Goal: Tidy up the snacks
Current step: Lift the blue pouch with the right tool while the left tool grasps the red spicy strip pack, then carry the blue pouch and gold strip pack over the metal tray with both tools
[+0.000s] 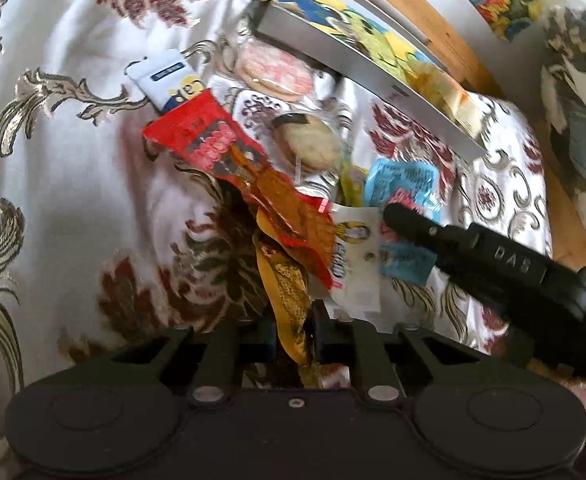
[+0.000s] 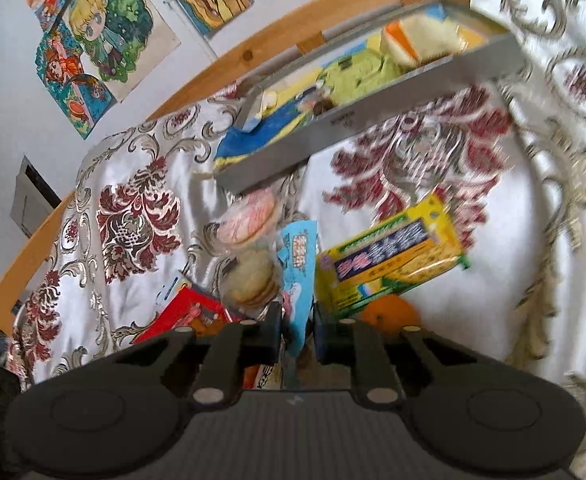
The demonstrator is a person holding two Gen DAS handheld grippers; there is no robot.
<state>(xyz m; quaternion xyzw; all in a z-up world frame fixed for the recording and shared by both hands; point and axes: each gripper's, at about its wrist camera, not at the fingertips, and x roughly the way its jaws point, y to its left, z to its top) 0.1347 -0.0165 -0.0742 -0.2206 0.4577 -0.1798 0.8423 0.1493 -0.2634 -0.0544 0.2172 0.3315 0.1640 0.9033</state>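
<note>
My left gripper (image 1: 296,330) is shut on the tail of a yellow-brown wrapper (image 1: 289,284) that runs up under a red snack packet (image 1: 209,144). My right gripper (image 2: 297,328) is shut on a light blue packet (image 2: 299,256); in the left wrist view one of its black fingers (image 1: 453,240) lies over that blue packet (image 1: 405,180). A pink round biscuit (image 2: 249,216) and a pale round biscuit (image 2: 253,276) lie in clear wrap beside it. A yellow-green packet (image 2: 393,264) and an orange (image 2: 389,312) lie to the right. A grey tray (image 2: 373,120) beyond holds several snacks.
Everything rests on a white cloth with red and gold flowers (image 1: 73,160). A white packet with a blue label (image 1: 165,76) and another white packet (image 1: 357,264) lie in the pile. A wooden rail (image 2: 253,52) runs behind the tray, with drawings on the wall (image 2: 93,40).
</note>
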